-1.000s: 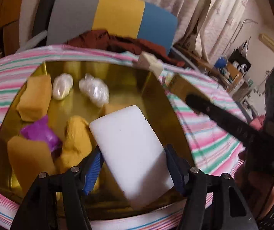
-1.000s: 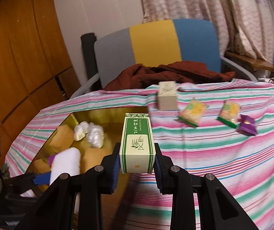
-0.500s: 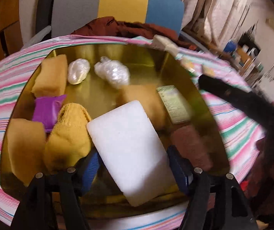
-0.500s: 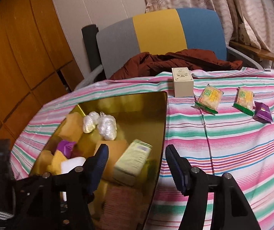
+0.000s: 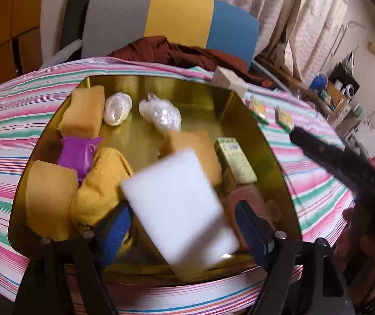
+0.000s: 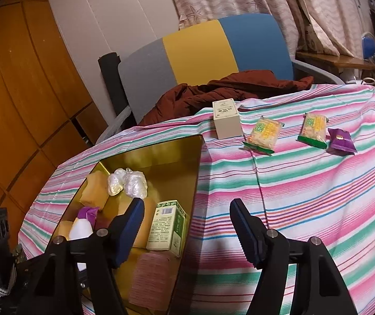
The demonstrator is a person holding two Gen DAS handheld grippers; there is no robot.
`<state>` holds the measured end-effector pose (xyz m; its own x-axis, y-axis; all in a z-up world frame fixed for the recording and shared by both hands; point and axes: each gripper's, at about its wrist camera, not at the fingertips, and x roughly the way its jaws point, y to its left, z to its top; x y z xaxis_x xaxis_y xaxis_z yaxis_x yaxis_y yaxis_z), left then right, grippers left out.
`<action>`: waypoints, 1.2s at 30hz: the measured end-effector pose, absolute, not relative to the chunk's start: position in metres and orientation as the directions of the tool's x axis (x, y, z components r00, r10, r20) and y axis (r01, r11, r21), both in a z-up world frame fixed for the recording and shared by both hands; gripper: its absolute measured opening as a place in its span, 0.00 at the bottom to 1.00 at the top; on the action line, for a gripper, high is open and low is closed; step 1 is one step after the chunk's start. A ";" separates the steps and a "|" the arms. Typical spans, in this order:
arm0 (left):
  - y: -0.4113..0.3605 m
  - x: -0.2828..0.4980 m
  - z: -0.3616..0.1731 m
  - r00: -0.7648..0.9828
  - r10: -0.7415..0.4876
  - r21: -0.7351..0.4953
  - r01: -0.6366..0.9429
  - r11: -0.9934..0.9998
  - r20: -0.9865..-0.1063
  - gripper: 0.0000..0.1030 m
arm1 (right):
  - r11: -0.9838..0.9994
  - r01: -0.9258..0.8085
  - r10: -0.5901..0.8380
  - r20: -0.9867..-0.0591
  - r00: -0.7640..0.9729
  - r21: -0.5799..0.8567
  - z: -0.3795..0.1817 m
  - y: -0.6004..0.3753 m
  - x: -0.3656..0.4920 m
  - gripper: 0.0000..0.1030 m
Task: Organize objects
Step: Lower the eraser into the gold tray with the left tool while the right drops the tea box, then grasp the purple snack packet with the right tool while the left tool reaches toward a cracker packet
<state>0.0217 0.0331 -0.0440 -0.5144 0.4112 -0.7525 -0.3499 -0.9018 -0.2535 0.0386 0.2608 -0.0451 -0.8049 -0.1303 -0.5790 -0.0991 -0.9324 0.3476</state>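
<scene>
A gold tray on the striped tablecloth holds orange sponges, a yellow cloth, two white wrapped lumps, a purple packet and a green box. My left gripper has wide jaws over the tray's near edge. A blurred white block sits between them, touching neither pad. My right gripper is open and empty, above the tray's right edge, just right of the green box.
A beige box, two yellow-green snack packets and a purple packet lie on the tablecloth right of the tray. A chair with a brown garment stands behind the table.
My right gripper opened and left the green box in the tray, then drew back. My left gripper's jaws widened and the white block came loose and tilted.
</scene>
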 end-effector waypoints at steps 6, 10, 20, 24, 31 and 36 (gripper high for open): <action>0.027 0.023 -0.037 -0.551 0.419 -0.267 -0.337 -0.903 -0.722 0.82 | -0.926 -0.114 -0.127 -0.579 -0.806 0.361 -0.050 0.267 0.043 0.69; 0.021 0.023 -0.034 -0.564 0.433 -0.306 -0.310 -0.900 -0.703 0.82 | -0.919 -0.130 -0.119 -0.577 -0.808 0.371 -0.051 0.275 0.044 0.69; 0.041 0.025 -0.026 -0.539 0.508 -0.354 -0.369 -0.859 -0.672 0.81 | -0.903 -0.192 -0.082 -0.593 -0.801 0.384 -0.060 0.299 0.047 0.71; 0.057 0.025 -0.025 -0.514 0.535 -0.359 -0.406 -0.840 -0.671 0.81 | -0.896 -0.217 -0.068 -0.601 -0.796 0.388 -0.064 0.312 0.048 0.71; 0.088 0.026 -0.020 -0.472 0.554 -0.338 -0.468 -0.817 -0.686 0.81 | -0.893 -0.267 -0.011 -0.611 -0.792 0.363 -0.070 0.343 0.045 0.71; 0.116 0.023 -0.019 -0.428 0.574 -0.339 -0.508 -0.792 -0.698 0.81 | -0.872 -0.335 0.040 -0.629 -0.776 0.357 -0.077 0.377 0.041 0.71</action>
